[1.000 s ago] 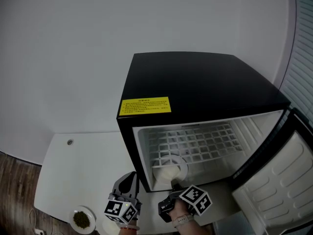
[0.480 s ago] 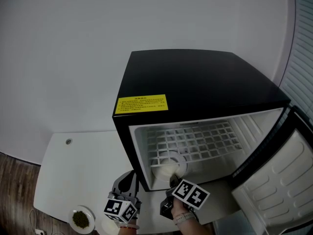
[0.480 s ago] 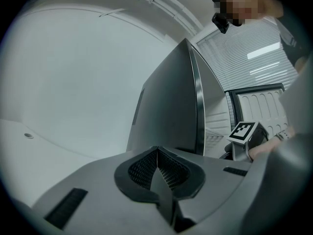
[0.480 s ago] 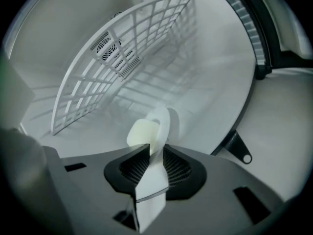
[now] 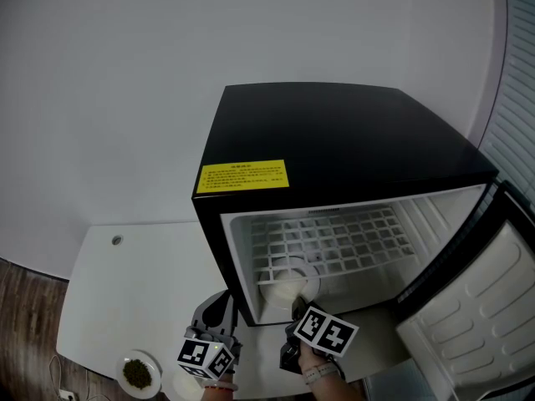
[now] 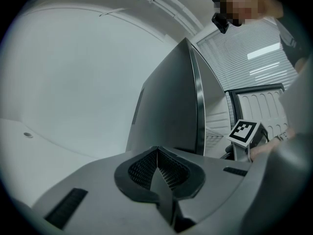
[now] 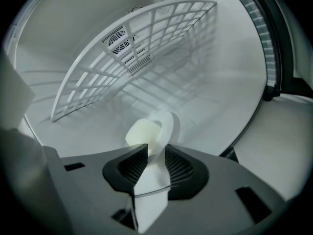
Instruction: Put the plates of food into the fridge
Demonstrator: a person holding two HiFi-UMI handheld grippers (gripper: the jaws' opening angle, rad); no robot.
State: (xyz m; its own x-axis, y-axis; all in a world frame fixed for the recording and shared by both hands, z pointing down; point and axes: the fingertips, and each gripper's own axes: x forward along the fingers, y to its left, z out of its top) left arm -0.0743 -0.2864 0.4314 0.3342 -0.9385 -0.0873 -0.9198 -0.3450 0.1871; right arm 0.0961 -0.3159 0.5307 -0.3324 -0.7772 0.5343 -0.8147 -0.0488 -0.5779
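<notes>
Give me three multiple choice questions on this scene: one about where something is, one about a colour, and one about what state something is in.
1. Where is the plate of green food?
A. On the white table, left of the fridge
B. On the fridge's wire shelf
C. On top of the fridge

2. What colour is the label on the fridge's top?
A. Red
B. Yellow
C. Blue

3. How does the fridge door stand?
A. Shut
B. Lying flat on the table
C. Swung open

Answers:
1 A: the head view shows it at the table's near left corner.
2 B: it is a yellow rectangle on the black top.
3 C: the door stands out to the right and the white inside shows.
</notes>
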